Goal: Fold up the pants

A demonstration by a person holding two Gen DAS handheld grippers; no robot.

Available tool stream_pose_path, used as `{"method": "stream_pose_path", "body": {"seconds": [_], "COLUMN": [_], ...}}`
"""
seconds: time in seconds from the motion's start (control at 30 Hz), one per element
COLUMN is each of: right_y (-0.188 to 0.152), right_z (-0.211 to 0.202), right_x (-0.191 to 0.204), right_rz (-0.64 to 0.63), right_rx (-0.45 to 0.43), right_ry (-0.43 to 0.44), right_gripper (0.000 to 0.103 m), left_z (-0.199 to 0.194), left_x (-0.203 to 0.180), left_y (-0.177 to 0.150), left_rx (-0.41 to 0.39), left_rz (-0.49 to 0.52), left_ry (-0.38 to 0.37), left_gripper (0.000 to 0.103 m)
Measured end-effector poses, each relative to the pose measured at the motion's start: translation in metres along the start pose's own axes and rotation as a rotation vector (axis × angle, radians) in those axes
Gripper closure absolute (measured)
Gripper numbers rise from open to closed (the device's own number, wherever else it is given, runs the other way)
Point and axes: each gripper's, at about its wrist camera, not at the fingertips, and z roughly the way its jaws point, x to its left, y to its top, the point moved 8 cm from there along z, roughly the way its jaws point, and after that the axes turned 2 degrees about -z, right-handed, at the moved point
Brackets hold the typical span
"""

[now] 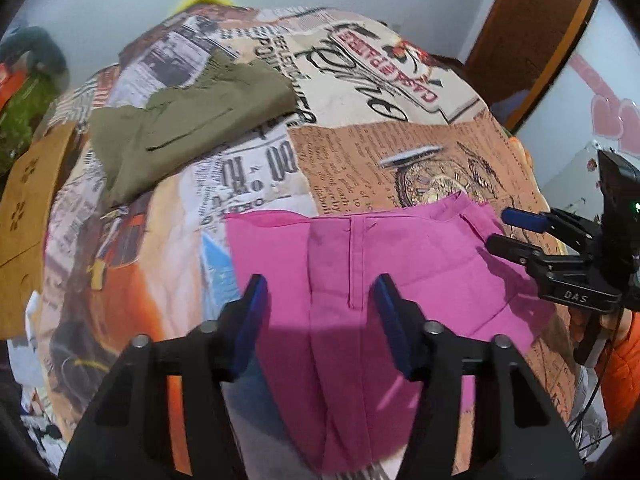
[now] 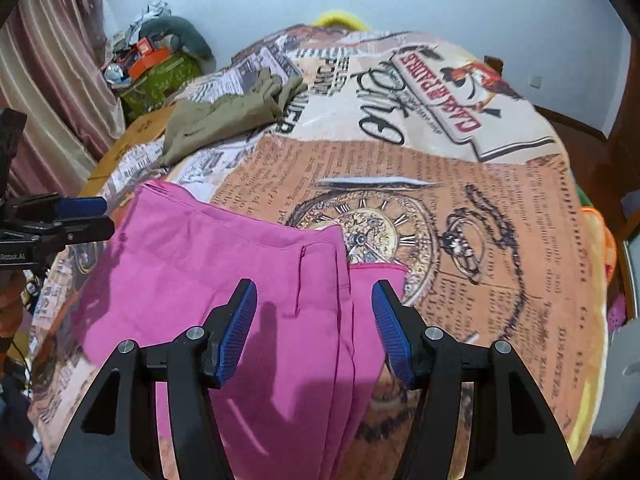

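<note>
**Pink pants flat on the bed, both tools hovering released**

Left wrist view looks down between the left tool point(image 1: 318, 292), whose blue pads stand apart above the pink pants point(image 1: 360, 264) with nothing pressed between them. The pants lie flat on the printed bedspread point(image 1: 360, 152), near the bed's near edge, waistband toward the far side and legs running back under the camera. At the right side of this view the right tool point(image 1: 502, 232) shows side-on, its two fingers apart, just beyond the waistband's right corner; part of an orange sleeve point(image 1: 624, 364) sits below it. Only this view shows a wooden door frame point(image 1: 528, 36) and heart stickers point(image 1: 612, 116) on the wall at the right.

Right wrist view shows the right tool point(image 2: 314, 296) likewise released, pads apart over the right part of the pants point(image 2: 208, 264), nothing gripped. Here the fly seam and a small turned-out flap at the waistband's right end are clear. The left tool point(image 2: 102, 216) enters from the left, beside the waistband's left corner. This view alone shows the striped curtain point(image 2: 48, 80) and a pile of clutter point(image 2: 156, 60) beyond the bed's far left corner, and the clock print point(image 2: 372, 236) in full.

Both views show olive trousers point(image 1: 180, 128) crumpled toward the bed's far left, well apart from the pink pair.
</note>
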Motion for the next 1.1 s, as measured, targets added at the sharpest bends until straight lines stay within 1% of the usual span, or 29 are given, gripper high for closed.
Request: {"method": "stream_pose_path", "body": {"seconds": [0.07,0.1,0.13,0.17,0.2,0.23,0.27,0.33,0.37,0.47,0.53,0.6,0.63,0.67,0.7,0.73,0.77,0.8,0.87,0.93,1.0,1.1], "right_y": [-0.001,-0.001,-0.002,-0.004,-0.004,-0.004,-0.004,-0.003,-0.003,-0.001,0.001,0.002,0.003,0.002,0.000,-0.001,-0.002,-0.002,-0.002,0.000,0.000,0.000], "right_z": [0.009,0.012,0.016,0.020,0.021,0.021,0.020,0.017,0.015,0.007,0.003,0.003,0.005,0.010,0.014,0.019,0.022,0.022,0.017,0.009,0.001,-0.014], "right_x": [-0.002,-0.003,-0.003,-0.002,-0.002,-0.003,-0.004,-0.004,-0.003,-0.001,0.002,0.002,0.002,0.000,-0.002,-0.005,-0.008,-0.010,-0.012,-0.013,-0.008,0.003], "right_rz": [0.005,0.008,0.011,0.018,0.023,0.025,0.021,0.011,0.006,-0.037,-0.061,-0.082,-0.086,-0.082,-0.078,-0.072,-0.058,-0.042,-0.003,0.023,0.017,-0.009], "right_rx": [0.021,0.031,0.044,0.057,0.059,0.053,0.044,0.024,0.015,-0.033,-0.063,-0.080,-0.075,-0.056,-0.040,-0.024,-0.004,0.012,0.026,0.036,0.030,0.015], "right_ry": [0.009,0.014,0.028,0.051,0.059,0.056,0.053,0.050,0.048,0.003,-0.034,-0.067,-0.075,-0.082,-0.088,-0.089,-0.079,-0.070,-0.048,-0.016,-0.012,-0.005], "right_gripper": [0.047,0.049,0.055,0.061,0.063,0.067,0.073,0.077,0.082,0.088,0.089,0.090,0.090,0.090,0.090,0.090,0.089,0.089,0.083,0.082,0.082,0.078], "left_z": [0.010,0.017,0.021,0.024,0.029,0.031,0.032,0.033,0.033,0.029,0.027,0.033,0.037,0.042,0.046,0.050,0.051,0.047,0.036,0.017,0.000,-0.018], "left_x": [-0.001,-0.001,0.000,0.000,0.001,0.001,0.001,0.000,0.001,-0.001,-0.002,0.000,0.002,0.005,0.008,0.009,0.010,0.013,0.014,0.015,0.015,0.013], "left_y": [0.001,0.002,0.002,0.002,0.003,0.003,0.003,0.005,0.006,0.011,0.015,0.018,0.018,0.019,0.018,0.017,0.016,0.017,0.018,0.018,0.016,0.003], "left_rx": [0.015,0.025,0.030,0.033,0.039,0.040,0.035,0.030,0.025,0.001,-0.022,-0.008,-0.002,0.004,0.020,0.044,0.053,0.055,0.042,0.010,-0.018,-0.024], "left_rz": [0.004,0.005,0.004,0.000,-0.007,-0.013,-0.017,-0.020,-0.022,-0.018,-0.009,-0.012,-0.012,-0.008,-0.007,-0.015,-0.022,-0.032,-0.030,-0.014,0.007,0.028], "left_ry": [-0.017,-0.025,-0.030,-0.034,-0.047,-0.056,-0.059,-0.067,-0.066,-0.063,-0.044,-0.021,-0.007,0.028,0.031,0.011,0.000,-0.005,-0.006,0.008,0.034,0.026], "left_gripper": [0.059,0.060,0.062,0.065,0.068,0.072,0.074,0.077,0.079,0.081,0.081,0.081,0.081,0.081,0.081,0.081,0.078,0.076,0.072,0.071,0.071,0.071]}}
